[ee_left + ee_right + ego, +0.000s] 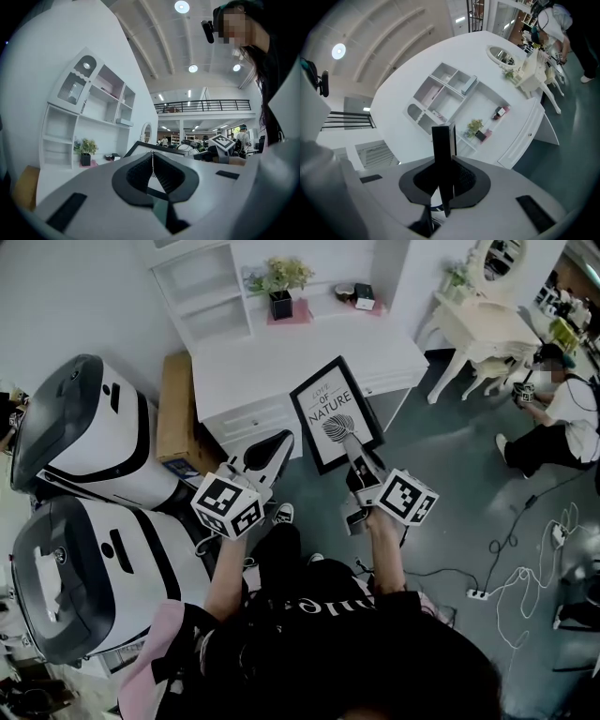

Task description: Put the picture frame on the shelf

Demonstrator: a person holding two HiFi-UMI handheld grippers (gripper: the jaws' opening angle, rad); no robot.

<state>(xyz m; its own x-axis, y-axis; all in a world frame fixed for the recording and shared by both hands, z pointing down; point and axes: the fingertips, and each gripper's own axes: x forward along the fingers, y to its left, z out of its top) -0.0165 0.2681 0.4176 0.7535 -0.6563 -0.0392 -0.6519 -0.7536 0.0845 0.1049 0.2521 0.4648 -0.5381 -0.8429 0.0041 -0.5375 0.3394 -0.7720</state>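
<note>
Two grippers in play. Right gripper (351, 441) pinches the frame (333, 412) at its bottom edge; in the right gripper view the pads (461, 178) clamp the frame's (442, 143) dark edge, which stands upright between them. Left gripper (280, 442) has its fingers pressed together with nothing between them, confirmed in the left gripper view (151, 161). Its tip sits just beside the frame's lower left corner; cannot tell if it touches.

The frame is in the air, tilted, in front of the white shelf unit (202, 287) and its drawer fronts, not on the shelf. The print reads "OF NATURE". A plant (279, 282) in a dark pot stands on the unit's counter, with small items to its right.

A cardboard box (178, 413) leans at the unit's left side. Two white machines (89, 432) stand further left. A white vanity (480, 326) with a mirror is to the right. A person (561, 418) crouches at far right, and cables (525, 587) lie on the floor.
</note>
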